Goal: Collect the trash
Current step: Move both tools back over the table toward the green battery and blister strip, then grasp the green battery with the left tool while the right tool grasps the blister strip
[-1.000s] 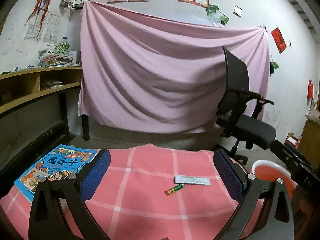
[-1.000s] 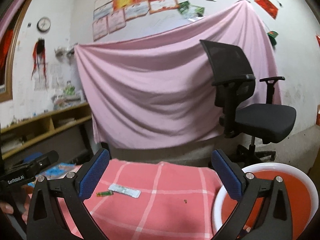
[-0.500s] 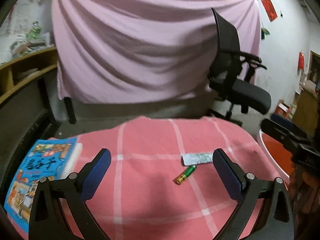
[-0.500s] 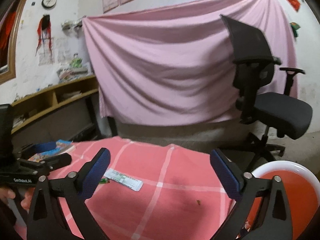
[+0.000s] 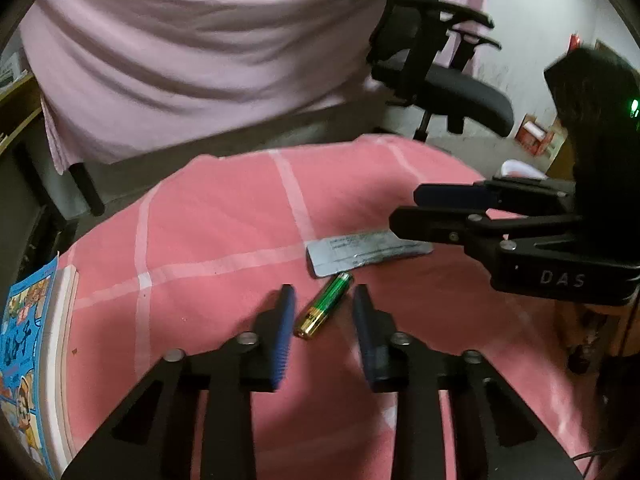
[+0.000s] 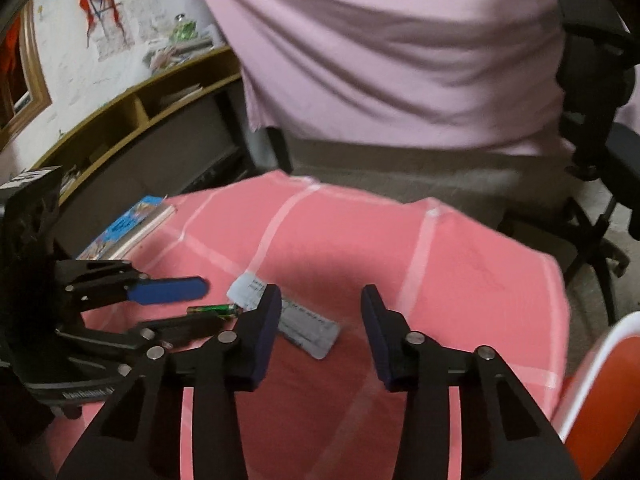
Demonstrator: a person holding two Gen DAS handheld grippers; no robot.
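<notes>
A: In the left wrist view, where does the left gripper stand?

B: Low over the pink checked cloth, its jaws narrowing. The green and gold battery lies slantwise in the gap, and neither blue pad presses on it

A: And the other piece of trash?

B: The silver blister pack lies flat just beyond the battery's far end, near it or touching; that cannot be told. The right gripper reaches in from the right, its fingers above the pack's right end. A blue picture book lies at the cloth's left edge, and a black office chair stands far right before the pink drape

A: What does the right wrist view give?

B: The right gripper has its jaws closing and not yet narrow. The near left finger covers the blister pack at its middle, and the far end shows beyond it. Nothing is gripped. The battery lies left of the pack, between the left gripper's fingers. A white-rimmed orange basin sits at the near right
</notes>
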